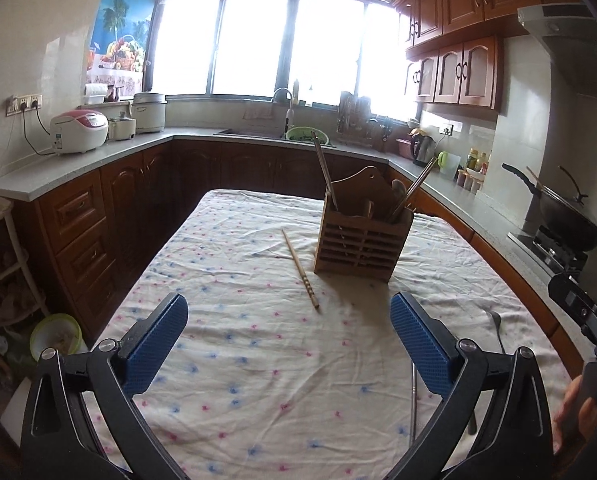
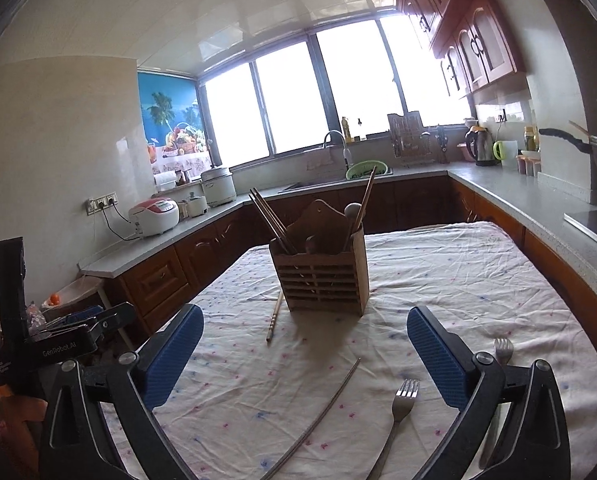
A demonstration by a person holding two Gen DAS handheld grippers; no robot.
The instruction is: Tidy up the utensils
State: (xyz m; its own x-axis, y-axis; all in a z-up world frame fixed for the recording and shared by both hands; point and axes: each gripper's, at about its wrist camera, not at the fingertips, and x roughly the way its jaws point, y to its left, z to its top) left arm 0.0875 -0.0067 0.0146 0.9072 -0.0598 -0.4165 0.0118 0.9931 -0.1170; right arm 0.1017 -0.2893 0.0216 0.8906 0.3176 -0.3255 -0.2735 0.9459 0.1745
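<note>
A slatted wooden utensil holder (image 1: 362, 238) (image 2: 322, 276) stands on the cloth-covered table (image 1: 226, 344) with chopsticks and spoons in it. A wooden chopstick (image 1: 300, 269) (image 2: 275, 317) lies to its left. A metal chopstick (image 2: 318, 416) and a fork (image 2: 400, 412) lie near the front; a second fork (image 2: 503, 350) sits by the right finger. My left gripper (image 1: 289, 344) is open and empty, above the cloth short of the wooden chopstick. My right gripper (image 2: 305, 356) is open and empty, above the metal chopstick.
Counters (image 1: 98, 160) wrap around the table with rice cookers (image 1: 80, 130), a sink (image 1: 254, 132), a kettle (image 2: 480, 146) and a wok (image 1: 566, 216) on the stove at right. The left gripper's body shows in the right wrist view (image 2: 58, 340) past the table's left edge.
</note>
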